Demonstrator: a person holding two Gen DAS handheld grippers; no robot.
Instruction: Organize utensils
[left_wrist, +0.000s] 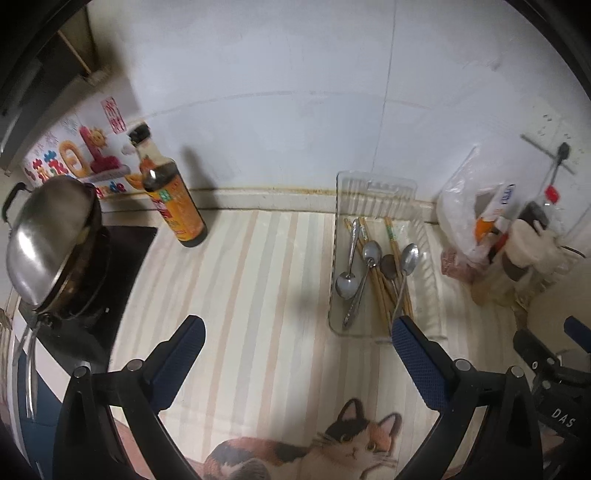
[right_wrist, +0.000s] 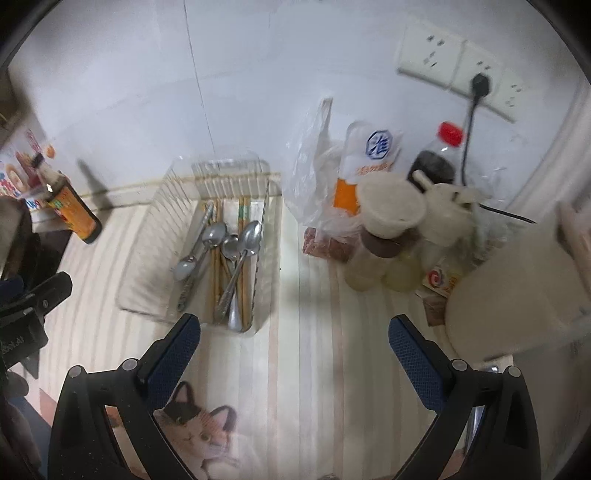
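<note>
both grippers hang apart over the striped counter mat, each with its blue-padded jaws spread wide and nothing between them.

from the left wrist view, the left gripper (left_wrist: 297, 330) hovers above the mat (left_wrist: 240, 280), its right finger just in front of the near end of the clear tray (left_wrist: 369, 184). the tray stands against the wall and holds the spoons (left_wrist: 347, 284) and the chopsticks (left_wrist: 384, 288), piled loosely and crossing one another. to the left a dark sauce bottle (left_wrist: 173, 195) stands on the mat near the wall, and further left a steel wok (left_wrist: 48, 236) sits tilted on the black stove (left_wrist: 122, 266). right of the tray a plastic bag (left_wrist: 469, 199) and jars crowd the corner.

from the right wrist view, the right gripper (right_wrist: 293, 328) is released over bare mat (right_wrist: 306, 332), to the right of the tray (right_wrist: 155, 236). spoons (right_wrist: 229, 245) and chopsticks (right_wrist: 242, 218) lie in the tray's right part. just right of the tray a plastic bag (right_wrist: 310, 173), a white-lidded jar (right_wrist: 388, 218) and a red-capped bottle (right_wrist: 439, 155) cluster close together; a pale round appliance (right_wrist: 517, 299) fills the right edge. wall sockets (right_wrist: 454, 66) carry one black plug. the sauce bottle (right_wrist: 70, 206) stands at left.
</note>
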